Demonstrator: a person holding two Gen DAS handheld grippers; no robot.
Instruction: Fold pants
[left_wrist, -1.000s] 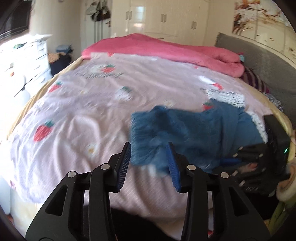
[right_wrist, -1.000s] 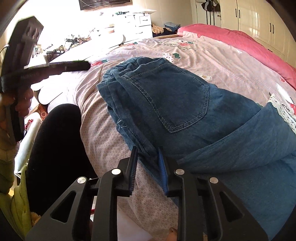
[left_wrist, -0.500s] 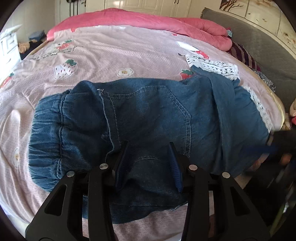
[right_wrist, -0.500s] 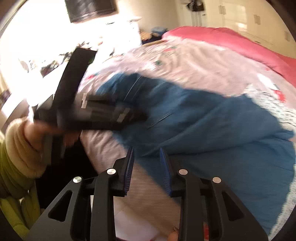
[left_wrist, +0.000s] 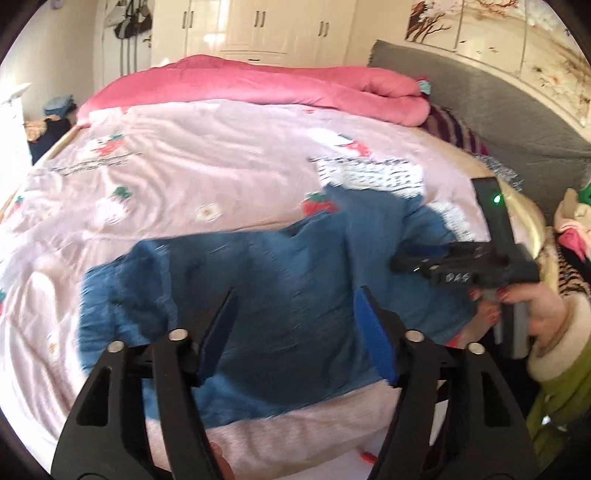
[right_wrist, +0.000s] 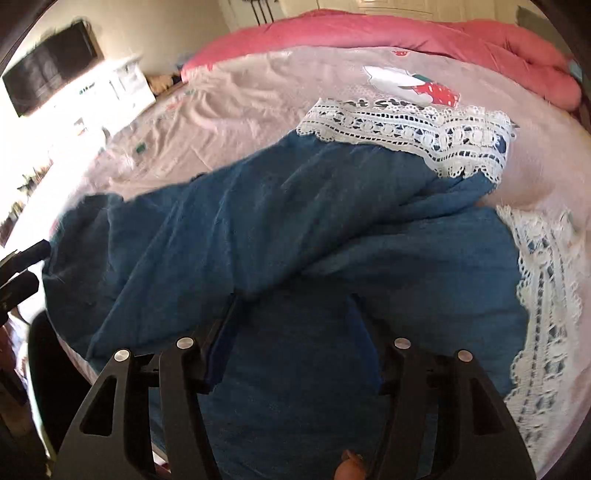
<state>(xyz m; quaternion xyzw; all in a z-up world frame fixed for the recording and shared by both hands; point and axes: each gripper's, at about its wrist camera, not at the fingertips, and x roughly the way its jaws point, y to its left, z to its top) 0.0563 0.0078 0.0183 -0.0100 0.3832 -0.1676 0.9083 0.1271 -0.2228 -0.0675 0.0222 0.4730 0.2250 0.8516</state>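
Pants (left_wrist: 280, 295) lie on the bed (left_wrist: 221, 166), quilt (left_wrist: 258, 85) behind.

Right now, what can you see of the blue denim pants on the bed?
The blue denim pants lie across the near edge of the pink strawberry-print bedsheet, crumpled rather than flat. They look like soft mid-blue denim, with white lace trim at the leg ends; one leg is draped over the other. The gathered waist end points the other way. The cloth shows between the fingers of both opening tools, but neither pinches it.
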